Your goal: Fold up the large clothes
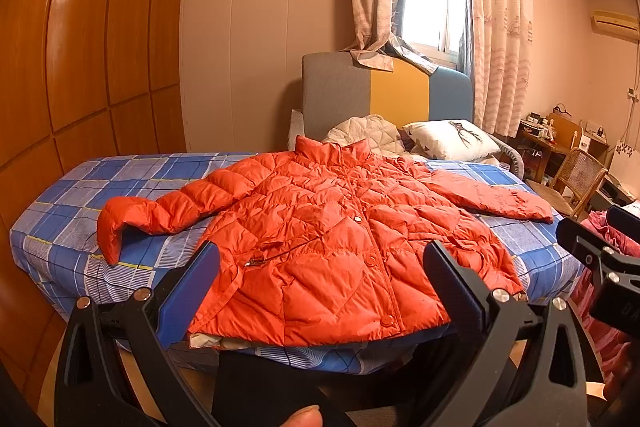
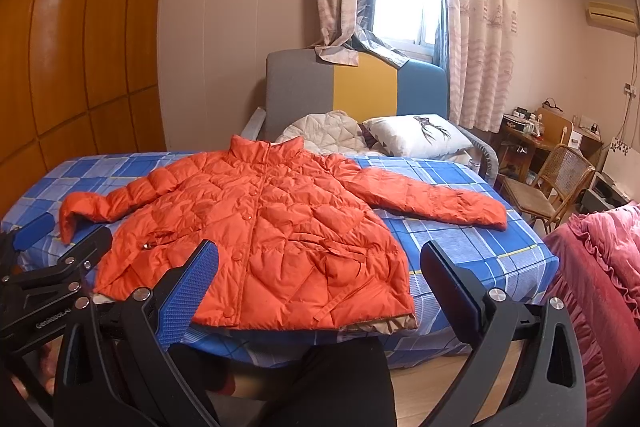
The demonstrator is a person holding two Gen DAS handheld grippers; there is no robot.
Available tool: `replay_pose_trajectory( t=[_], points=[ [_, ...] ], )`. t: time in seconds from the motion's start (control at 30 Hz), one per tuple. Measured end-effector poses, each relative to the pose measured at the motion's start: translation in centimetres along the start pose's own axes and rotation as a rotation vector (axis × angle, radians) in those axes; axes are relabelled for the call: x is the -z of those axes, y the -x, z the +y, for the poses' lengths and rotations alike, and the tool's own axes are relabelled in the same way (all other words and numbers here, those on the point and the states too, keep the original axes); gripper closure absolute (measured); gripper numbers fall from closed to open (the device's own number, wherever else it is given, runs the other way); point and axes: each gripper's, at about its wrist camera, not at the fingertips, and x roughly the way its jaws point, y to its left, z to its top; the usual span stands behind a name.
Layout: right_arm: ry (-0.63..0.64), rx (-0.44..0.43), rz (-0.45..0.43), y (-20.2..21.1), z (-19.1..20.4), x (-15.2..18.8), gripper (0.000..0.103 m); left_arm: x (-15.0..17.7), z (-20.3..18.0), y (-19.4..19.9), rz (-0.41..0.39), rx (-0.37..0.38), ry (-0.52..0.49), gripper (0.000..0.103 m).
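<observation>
Both claws hang spread and empty before the bed's near edge, left gripper (image 1: 320, 267) beside right gripper (image 2: 320, 267). The orange jacket (image 2: 256, 227) lies flat, buttoned, on the bed (image 2: 480, 247), sleeves outstretched, hem at that edge.

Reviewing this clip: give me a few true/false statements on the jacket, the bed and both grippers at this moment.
1. The orange jacket lies spread flat on the bed, sleeves out to the sides. True.
2. The left gripper is clamped on the hem. False: it is open and holds nothing.
3. The right gripper is open, short of the jacket. True.
4. The jacket front is unbuttoned and lying open. False: it is closed along its snaps.
5. A white pillow lies beyond the collar. True.
</observation>
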Motion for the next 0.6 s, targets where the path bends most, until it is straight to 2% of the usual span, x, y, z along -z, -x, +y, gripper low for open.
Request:
replay_pose_trajectory(
  t=[0.27,0.37,0.47,0.6],
  points=[
    [-0.032,-0.028,0.072,-2.6,-1.0,1.2,0.003,0.5,0.6,-1.7,0.049,-0.009,0.004,0.002],
    [-0.084,-0.043,0.135,-4.8,-2.4,1.7,0.003,0.9,0.9,-3.3,0.090,-0.008,0.011,0.002],
    [-0.167,-0.052,0.188,-7.0,-4.1,1.6,0.003,1.1,1.0,-5.1,0.133,-0.047,0.011,0.002],
    [-0.177,-0.047,0.186,-8.5,-4.6,0.8,0.003,0.7,0.9,-6.9,0.158,-0.064,0.028,0.002]
  ],
)
